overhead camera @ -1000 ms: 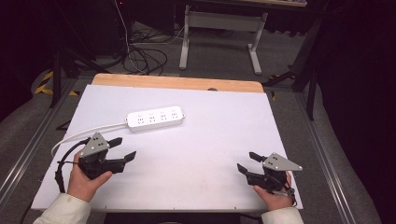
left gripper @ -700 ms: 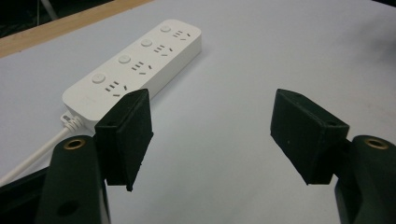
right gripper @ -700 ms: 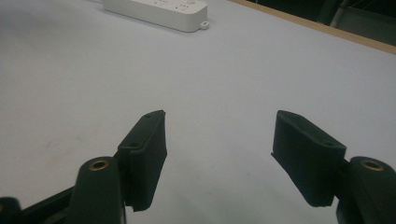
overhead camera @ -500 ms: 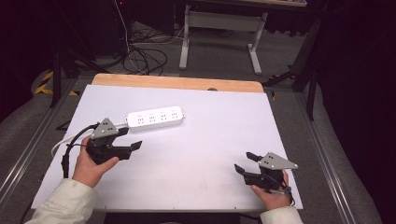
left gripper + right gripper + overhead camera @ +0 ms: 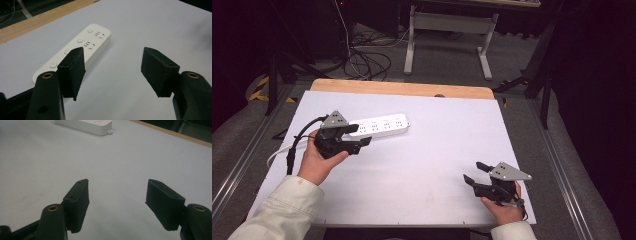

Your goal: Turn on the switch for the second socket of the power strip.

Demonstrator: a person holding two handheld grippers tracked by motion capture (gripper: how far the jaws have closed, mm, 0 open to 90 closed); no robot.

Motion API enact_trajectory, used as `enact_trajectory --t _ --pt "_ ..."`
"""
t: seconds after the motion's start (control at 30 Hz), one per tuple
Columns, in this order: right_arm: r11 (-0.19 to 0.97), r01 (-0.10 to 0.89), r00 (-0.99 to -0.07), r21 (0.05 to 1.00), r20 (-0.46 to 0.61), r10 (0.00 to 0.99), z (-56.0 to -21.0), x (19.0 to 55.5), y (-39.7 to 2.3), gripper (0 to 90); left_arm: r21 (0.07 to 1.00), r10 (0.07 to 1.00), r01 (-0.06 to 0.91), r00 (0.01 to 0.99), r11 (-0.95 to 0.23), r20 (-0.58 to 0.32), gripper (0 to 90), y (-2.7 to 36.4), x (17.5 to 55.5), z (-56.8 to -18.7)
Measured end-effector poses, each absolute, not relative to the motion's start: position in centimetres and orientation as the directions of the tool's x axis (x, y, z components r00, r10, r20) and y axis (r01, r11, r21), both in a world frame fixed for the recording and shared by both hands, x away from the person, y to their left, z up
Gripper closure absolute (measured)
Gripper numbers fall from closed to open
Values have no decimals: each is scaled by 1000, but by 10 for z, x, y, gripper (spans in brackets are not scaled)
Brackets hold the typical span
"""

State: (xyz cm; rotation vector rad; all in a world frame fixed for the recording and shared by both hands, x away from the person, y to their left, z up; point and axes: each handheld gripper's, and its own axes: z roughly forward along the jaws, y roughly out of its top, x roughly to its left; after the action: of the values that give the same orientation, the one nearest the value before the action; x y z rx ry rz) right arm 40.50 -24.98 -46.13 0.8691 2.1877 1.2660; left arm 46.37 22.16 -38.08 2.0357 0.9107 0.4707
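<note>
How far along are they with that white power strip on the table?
Nothing looks done yet: the power strip lies flat on the table, ungrasped. In hand: the left gripper is open right beside its near end. The right gripper waits open, far off. The grasp itself is still left.

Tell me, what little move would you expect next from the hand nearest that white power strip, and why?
Probably the left gripper eases forward and a little left to straddle the power strip. Its jaws stand open, holding nothing, and the strip lies just ahead, partly behind one jaw rather than between them. The right gripper sits open, far off.
</note>
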Motion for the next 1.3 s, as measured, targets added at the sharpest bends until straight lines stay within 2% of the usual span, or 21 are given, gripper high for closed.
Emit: enact_trajectory --t 0.4,0.93,1.3 --pt "371 308 -678 876 -72 732 -463 396 -255 355 799 741 439 671 -411 13 491 208 500 -371" --pt "363 317 -657 876 -74 750 -464 384 -262 355 804 777 479 629 -353 -33 572 203 536 -381" --pt "364 314 -660 877 -74 748 -464 383 -263 355 807 825 523 560 -273 -84 790 208 553 -391"
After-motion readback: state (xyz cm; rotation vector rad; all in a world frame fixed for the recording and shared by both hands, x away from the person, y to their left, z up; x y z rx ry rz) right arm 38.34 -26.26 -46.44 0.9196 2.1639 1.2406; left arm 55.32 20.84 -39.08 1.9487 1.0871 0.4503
